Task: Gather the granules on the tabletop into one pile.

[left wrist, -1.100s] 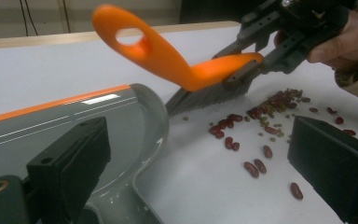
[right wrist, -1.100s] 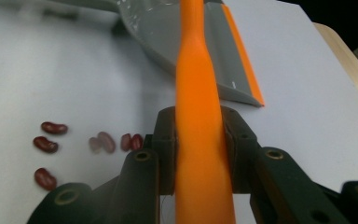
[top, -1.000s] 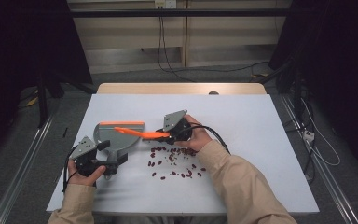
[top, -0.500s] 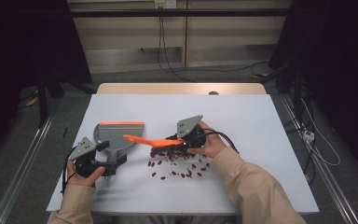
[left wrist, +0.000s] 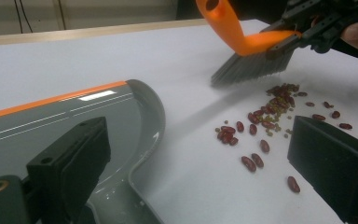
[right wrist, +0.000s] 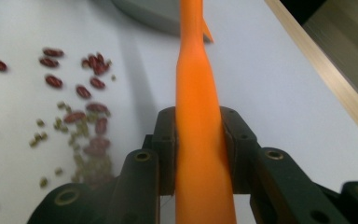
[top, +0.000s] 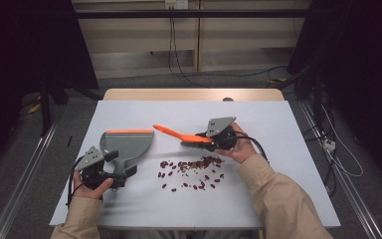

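A white table [top: 288, 199] seen from above, with a person's two sleeved forearms reaching in from the near edge.

At the left, the left gripper [top: 110, 172] sits low on the table in the person's left hand [top: 92, 186]. It appears to hold the handle of a grey dustpan [top: 127, 144] with an orange front strip. In the left gripper view its black jaws stand well apart on either side of the dustpan's handle, so whether they press on it cannot be told. The dustpan lies flat, its orange edge away from the person.

In the middle, a scatter of dark red beans [top: 191, 172] mixed with smaller greenish bits lies on the table, to the right of the dustpan and clear of it.

At the right, the right gripper [top: 214, 139], held in the right hand [top: 238, 147], is clamped on the orange handle of a small brush [top: 181, 134]. The right gripper view shows both jaws pressed against the handle's sides. The brush's grey bristles [left wrist: 251, 70] hang just above the far edge of the beans, the handle's free end pointing left toward the dustpan.
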`<state>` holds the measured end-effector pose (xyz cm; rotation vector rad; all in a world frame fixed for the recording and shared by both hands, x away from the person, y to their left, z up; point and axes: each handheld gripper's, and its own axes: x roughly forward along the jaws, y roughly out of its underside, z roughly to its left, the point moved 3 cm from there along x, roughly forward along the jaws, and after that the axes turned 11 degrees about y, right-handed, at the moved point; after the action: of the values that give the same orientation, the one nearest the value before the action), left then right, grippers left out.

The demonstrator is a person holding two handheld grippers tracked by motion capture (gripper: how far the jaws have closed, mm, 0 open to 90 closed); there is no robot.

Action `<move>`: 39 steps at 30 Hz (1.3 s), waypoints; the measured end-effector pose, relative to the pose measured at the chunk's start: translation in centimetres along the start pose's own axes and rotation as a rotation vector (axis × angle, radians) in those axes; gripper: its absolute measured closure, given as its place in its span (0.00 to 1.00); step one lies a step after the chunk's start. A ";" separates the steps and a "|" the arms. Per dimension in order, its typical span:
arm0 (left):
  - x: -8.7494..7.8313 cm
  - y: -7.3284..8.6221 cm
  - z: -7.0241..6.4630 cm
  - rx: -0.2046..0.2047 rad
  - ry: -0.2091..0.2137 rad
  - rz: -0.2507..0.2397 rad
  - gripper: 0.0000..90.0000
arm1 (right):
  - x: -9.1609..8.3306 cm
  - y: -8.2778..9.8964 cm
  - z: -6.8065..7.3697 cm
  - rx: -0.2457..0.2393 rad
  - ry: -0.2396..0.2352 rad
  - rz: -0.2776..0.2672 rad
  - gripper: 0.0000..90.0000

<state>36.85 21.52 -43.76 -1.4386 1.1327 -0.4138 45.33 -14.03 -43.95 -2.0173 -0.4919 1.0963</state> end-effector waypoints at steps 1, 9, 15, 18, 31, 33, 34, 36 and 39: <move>0.0 0.0 0.0 0.001 0.001 0.001 0.06 | -0.1 0.5 0.0 0.003 0.002 0.011 0.79; 0.3 0.1 -0.1 0.007 0.005 0.012 0.06 | -1.5 1.4 2.2 0.025 -0.036 -0.023 0.79; 0.3 0.1 -0.3 0.009 0.006 0.013 0.06 | -2.3 1.0 3.5 -0.001 -0.044 -0.031 0.79; 0.3 0.0 -0.3 0.010 0.006 0.014 0.06 | -2.5 0.7 3.8 -0.007 -0.040 -0.033 0.79; 0.5 0.1 -0.3 0.008 0.009 0.018 0.06 | -4.0 2.8 1.6 0.078 0.096 0.018 0.79; 0.4 0.1 -0.3 0.007 0.009 0.017 0.06 | -3.9 3.1 1.8 0.112 0.071 -0.005 0.79; 0.5 0.1 -0.3 0.007 0.010 0.017 0.06 | -3.9 3.1 2.0 0.111 0.072 -0.008 0.79; 0.5 0.2 -0.3 0.004 0.009 0.019 0.06 | -3.9 3.0 2.3 0.110 0.057 -0.015 0.79; 0.5 0.2 -0.3 0.007 0.010 0.021 0.06 | -3.9 2.8 2.6 0.110 0.046 -0.022 0.79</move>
<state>36.78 20.93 -44.02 -1.4189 1.1529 -0.4100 40.93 -17.11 -44.92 -1.9324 -0.4207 1.0387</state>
